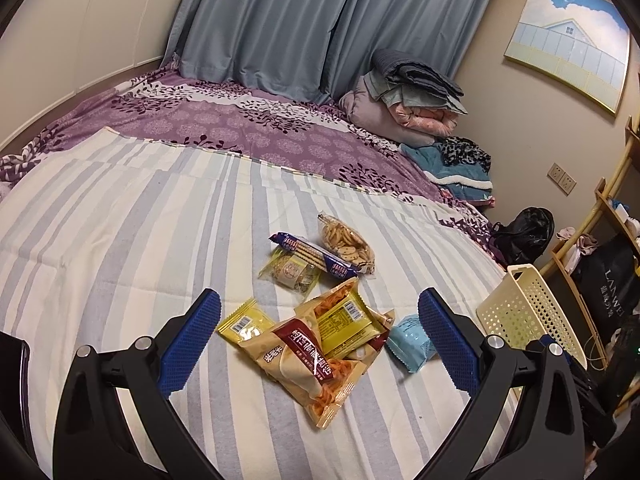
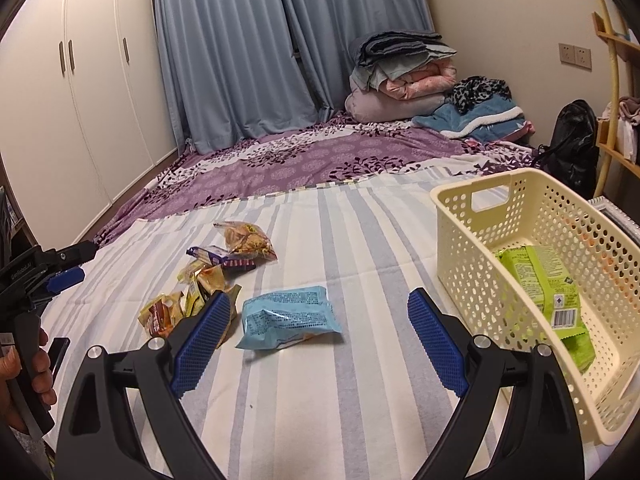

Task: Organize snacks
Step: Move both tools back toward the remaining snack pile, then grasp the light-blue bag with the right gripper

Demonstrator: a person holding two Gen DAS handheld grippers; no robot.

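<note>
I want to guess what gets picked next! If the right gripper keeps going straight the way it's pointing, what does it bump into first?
Probably the light blue snack packet. It lies on the striped bedsheet just ahead of the open right gripper, roughly between its fingers. Depth is hard to judge, so it might meet the sheet first.

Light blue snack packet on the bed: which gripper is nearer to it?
Right. The right gripper frames the light blue packet between open jaws; the left gripper is over the yellow-and-red pile beside it.

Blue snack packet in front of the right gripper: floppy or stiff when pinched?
Probably floppy: the blue packet looks crinkled and puffy. Likely light for its size. Its glossy film may slip between the fingers.
</note>
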